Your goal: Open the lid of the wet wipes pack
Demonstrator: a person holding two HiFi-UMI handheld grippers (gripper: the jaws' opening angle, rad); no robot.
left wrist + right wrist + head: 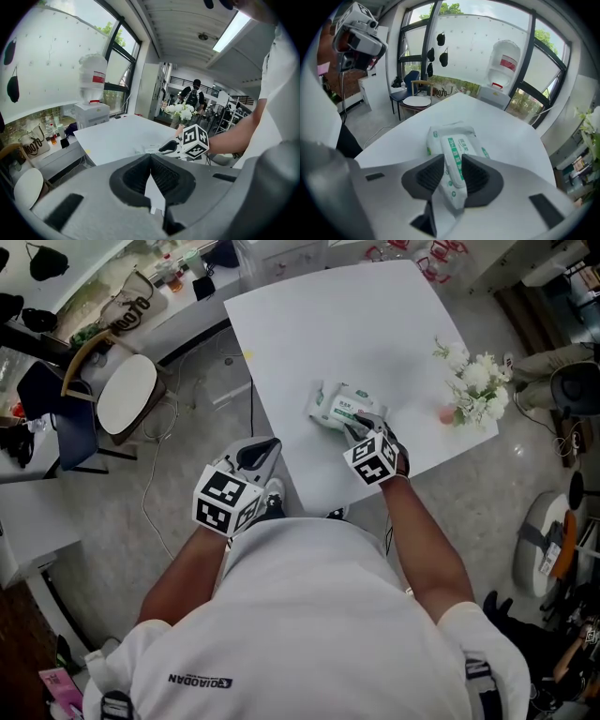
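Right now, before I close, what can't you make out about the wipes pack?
Soft white and green wet wipes pack: near end under the grey right gripper, head view.
Lid: its opening edge lost between the open jaws, right gripper view.
Left gripper view: pack mostly behind the right gripper.
Label print: too small everywhere.

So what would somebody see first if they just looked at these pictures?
Probably the green and white pack of wipes lying on the white table, with the right gripper set around its near end. Next, the white flowers at the table's right edge.
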